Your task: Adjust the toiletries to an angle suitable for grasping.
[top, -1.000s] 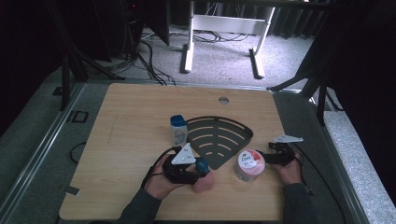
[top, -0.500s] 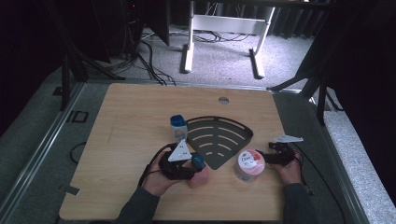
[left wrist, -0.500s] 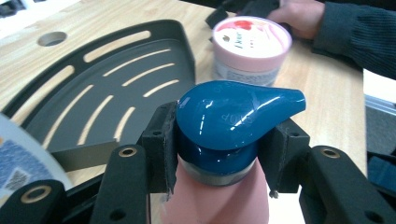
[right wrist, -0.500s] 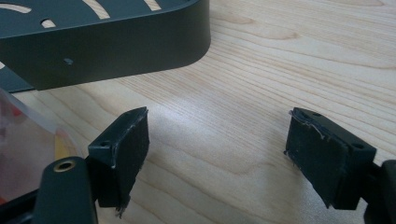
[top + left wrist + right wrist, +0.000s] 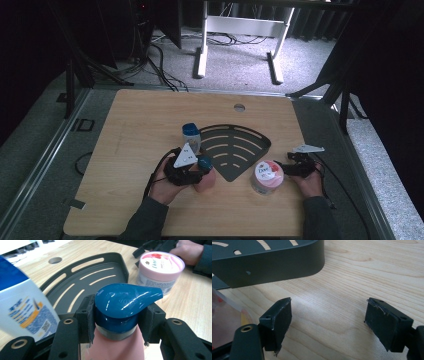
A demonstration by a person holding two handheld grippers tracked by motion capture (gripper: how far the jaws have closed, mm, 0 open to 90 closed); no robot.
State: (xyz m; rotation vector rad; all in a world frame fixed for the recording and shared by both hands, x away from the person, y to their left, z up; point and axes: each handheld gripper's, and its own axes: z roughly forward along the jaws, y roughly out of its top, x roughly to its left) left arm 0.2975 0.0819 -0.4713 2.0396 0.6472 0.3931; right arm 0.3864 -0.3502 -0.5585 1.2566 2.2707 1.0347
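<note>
Gripping pink bottle [image 5: 117, 345], left gripper [image 5: 117, 320] shifted slightly forward.

Left hand-held gripper [image 5: 116, 322] clamped, right hand-held gripper [image 5: 328, 322] open

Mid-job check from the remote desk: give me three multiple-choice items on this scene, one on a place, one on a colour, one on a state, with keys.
1. Where does the Dove jar stand?
A. inside the black rack
B. on the table beside the black rack
C. on the floor

2. What colour is the pump bottle's cap?
A. teal blue
B. yellow
C. white

3. How are the right tongs?
A. shut on the jar
B. shut on the rack
C. open, with nothing between them

Key: 1 B, the jar sits on wood at the rack's right edge; 2 A, the left gripper view shows it glossy teal; 3 C, bare table shows between the pads.
</note>
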